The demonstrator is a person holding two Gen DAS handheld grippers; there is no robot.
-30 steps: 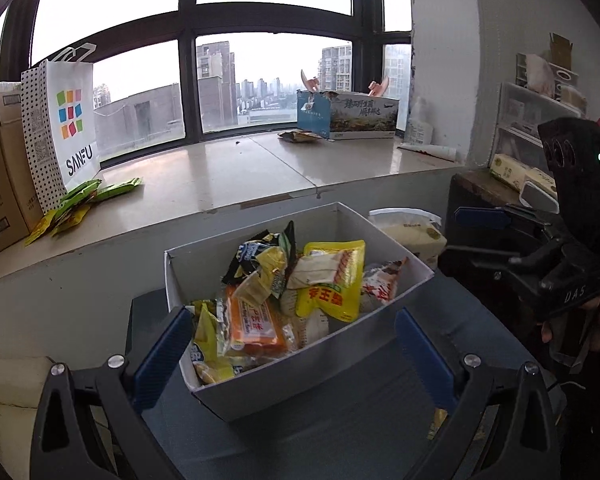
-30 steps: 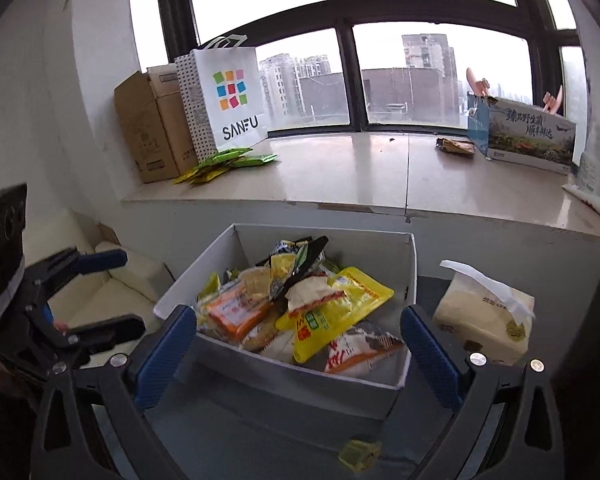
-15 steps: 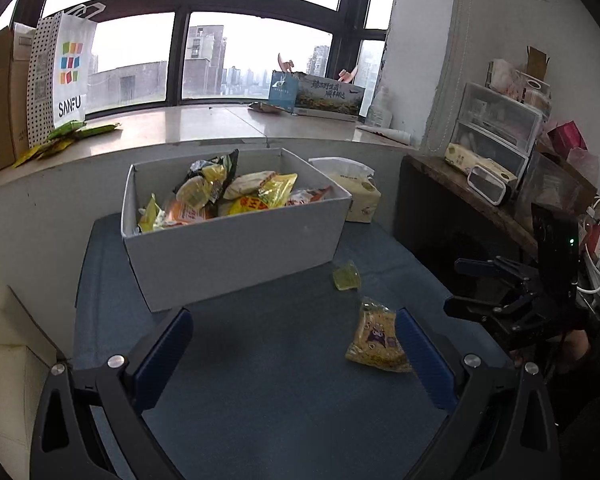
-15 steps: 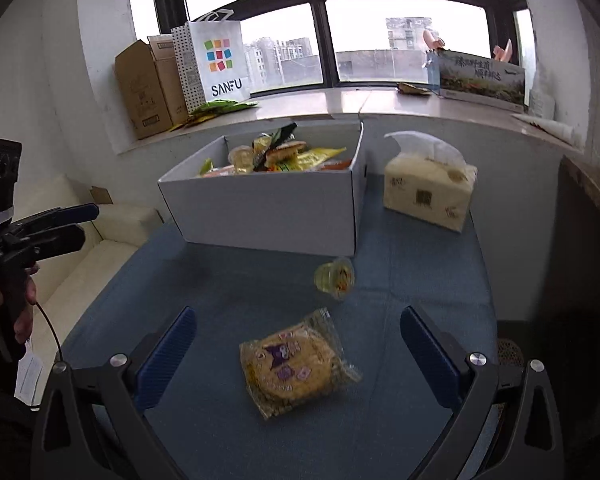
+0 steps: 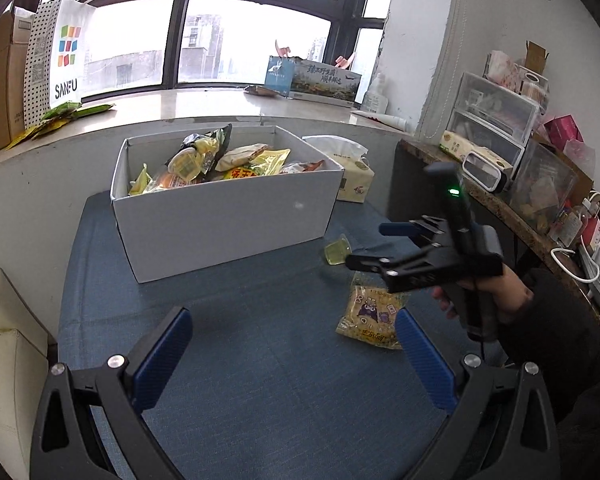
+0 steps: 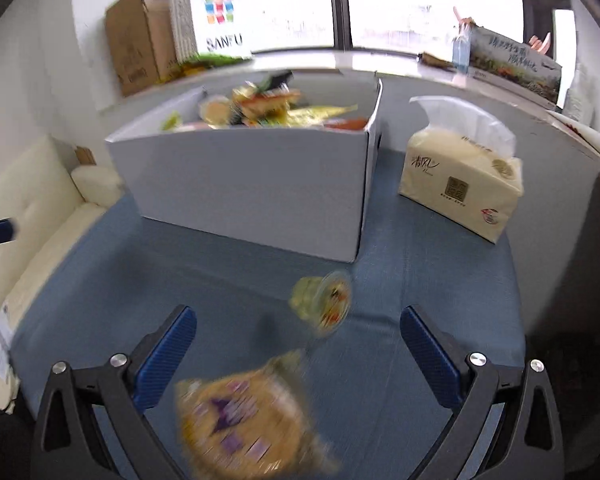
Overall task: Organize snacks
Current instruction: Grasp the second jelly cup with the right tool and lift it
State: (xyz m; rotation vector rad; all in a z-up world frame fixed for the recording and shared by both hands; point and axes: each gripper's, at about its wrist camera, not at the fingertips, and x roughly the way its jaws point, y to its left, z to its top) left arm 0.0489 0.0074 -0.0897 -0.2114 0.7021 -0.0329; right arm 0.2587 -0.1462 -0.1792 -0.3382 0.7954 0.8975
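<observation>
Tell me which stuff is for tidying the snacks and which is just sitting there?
For the job: white box of snacks, cookie packet, jelly cup, right tool.
Just sitting there: tissue pack, shopping bag, cardboard box.

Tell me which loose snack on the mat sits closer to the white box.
The small jelly cup, just off the white box corner; the flat cookie packet lies farther out, nearer the right gripper.

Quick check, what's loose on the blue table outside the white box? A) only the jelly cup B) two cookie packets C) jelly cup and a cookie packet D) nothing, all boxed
C: the jelly cup and the cookie packet both lie on the table in front of the box, with the open right gripper near them.
</observation>
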